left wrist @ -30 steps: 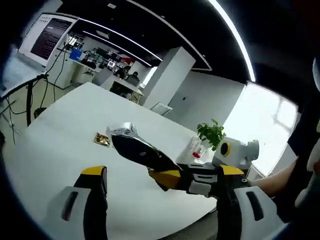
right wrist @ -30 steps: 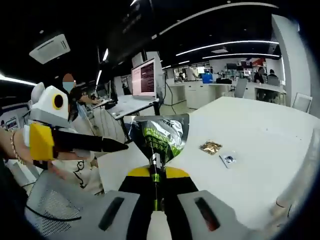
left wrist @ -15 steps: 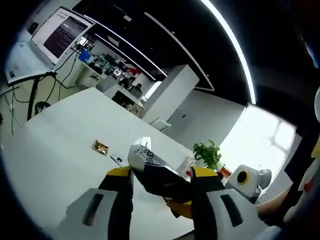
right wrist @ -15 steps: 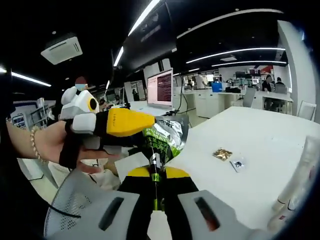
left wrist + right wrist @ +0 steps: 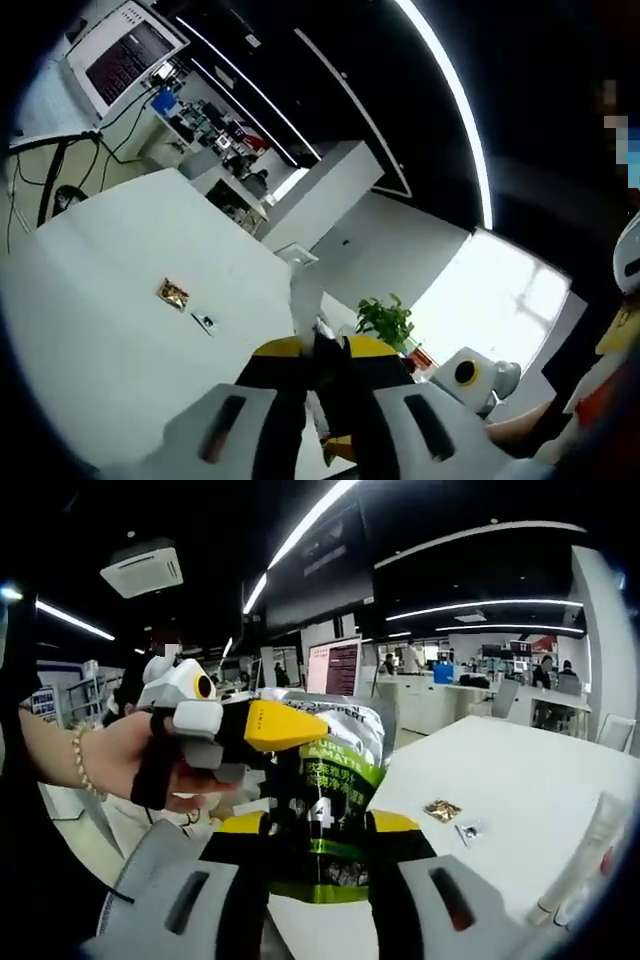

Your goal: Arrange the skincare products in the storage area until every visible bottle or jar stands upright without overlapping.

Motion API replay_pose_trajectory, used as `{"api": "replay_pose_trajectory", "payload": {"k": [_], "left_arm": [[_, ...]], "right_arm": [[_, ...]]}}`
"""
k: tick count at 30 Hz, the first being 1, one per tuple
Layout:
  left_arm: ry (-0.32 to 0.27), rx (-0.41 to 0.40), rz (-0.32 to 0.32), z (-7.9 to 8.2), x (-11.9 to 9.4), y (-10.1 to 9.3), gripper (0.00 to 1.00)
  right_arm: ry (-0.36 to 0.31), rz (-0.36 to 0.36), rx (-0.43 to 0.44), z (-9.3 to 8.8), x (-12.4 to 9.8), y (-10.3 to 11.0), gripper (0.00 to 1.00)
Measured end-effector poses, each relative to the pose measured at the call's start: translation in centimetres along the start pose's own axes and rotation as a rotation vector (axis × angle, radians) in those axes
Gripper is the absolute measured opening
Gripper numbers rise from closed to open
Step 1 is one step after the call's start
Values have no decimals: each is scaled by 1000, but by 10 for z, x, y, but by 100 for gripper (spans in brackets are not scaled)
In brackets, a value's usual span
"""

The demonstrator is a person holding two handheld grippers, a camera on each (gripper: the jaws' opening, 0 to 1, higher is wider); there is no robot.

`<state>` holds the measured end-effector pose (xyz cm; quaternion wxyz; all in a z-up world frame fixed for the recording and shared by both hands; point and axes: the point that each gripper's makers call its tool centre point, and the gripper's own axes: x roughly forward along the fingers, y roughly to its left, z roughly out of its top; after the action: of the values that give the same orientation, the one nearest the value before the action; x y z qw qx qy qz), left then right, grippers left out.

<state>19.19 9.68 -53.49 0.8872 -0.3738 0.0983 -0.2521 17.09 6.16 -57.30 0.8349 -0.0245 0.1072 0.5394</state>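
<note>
A silver foil pouch with a green label (image 5: 330,780) hangs in the air above the near edge of the white table (image 5: 520,780). My left gripper (image 5: 318,730) comes in from the left, held by a hand, and is shut on the pouch's upper part. In the left gripper view the pouch (image 5: 303,290) stands edge-on, pinched between the closed jaws of my left gripper (image 5: 315,350). My right gripper (image 5: 318,825) is open, its yellow-tipped jaws standing apart on either side of the pouch's lower half.
On the table lie a small gold sachet (image 5: 441,810) and a small clear packet (image 5: 468,829); the sachet (image 5: 172,293) is well ahead of me. White tubes (image 5: 590,850) lie at the right edge. A potted plant (image 5: 383,322) stands at the far end. A mesh chair sits below left.
My left gripper closed onto the pouch. My right gripper, shut on the pouch's bottom edge before, has opened its jaws around it.
</note>
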Motion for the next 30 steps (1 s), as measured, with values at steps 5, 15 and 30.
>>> {"api": "replay_pose_trajectory", "payload": {"k": [5, 15, 30], "left_arm": [[90, 21, -58, -9, 1, -15, 0], [312, 169, -178, -34, 2, -53, 0], [441, 152, -316, -49, 3, -85, 0]], "right_arm": [[-10, 64, 75, 4, -13, -4, 51], [-89, 197, 283, 32, -52, -34, 47], [-160, 401, 486, 51, -63, -8, 15]]}}
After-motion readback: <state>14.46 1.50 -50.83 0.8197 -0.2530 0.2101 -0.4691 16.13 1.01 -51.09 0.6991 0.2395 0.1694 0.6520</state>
